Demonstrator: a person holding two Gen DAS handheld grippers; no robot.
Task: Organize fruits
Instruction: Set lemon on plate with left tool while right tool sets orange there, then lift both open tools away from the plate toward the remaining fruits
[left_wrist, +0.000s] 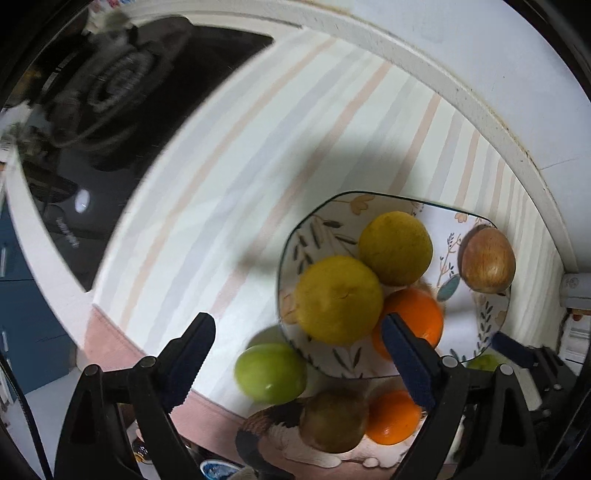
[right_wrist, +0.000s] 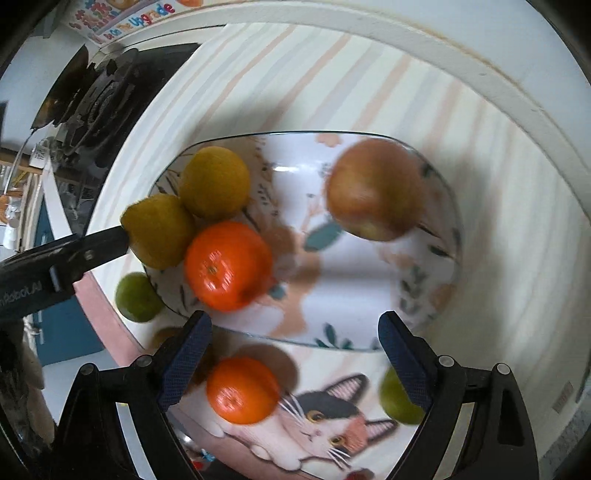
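Note:
A floral plate (left_wrist: 306, 236) (right_wrist: 354, 295) holds two yellow lemons (left_wrist: 338, 299) (right_wrist: 214, 181), an orange (left_wrist: 417, 314) (right_wrist: 229, 266) and a reddish apple (left_wrist: 487, 264) (right_wrist: 375, 188). On the mat beside it lie a green fruit (left_wrist: 271, 371) (right_wrist: 136, 297), a second orange (left_wrist: 393, 417) (right_wrist: 242, 389), a brownish fruit (left_wrist: 332, 421) and another green fruit (right_wrist: 397, 400). My left gripper (left_wrist: 299, 354) is open and empty above the plate's near rim. My right gripper (right_wrist: 295, 354) is open and empty over the plate's near edge; its finger (left_wrist: 513, 349) shows in the left wrist view.
A striped mat (left_wrist: 240, 155) (right_wrist: 498, 221) with a cat picture (right_wrist: 325, 417) covers the white counter. A black gas stove (left_wrist: 110, 110) (right_wrist: 99, 99) lies to the far left. The white wall ledge (left_wrist: 480, 103) curves behind the plate.

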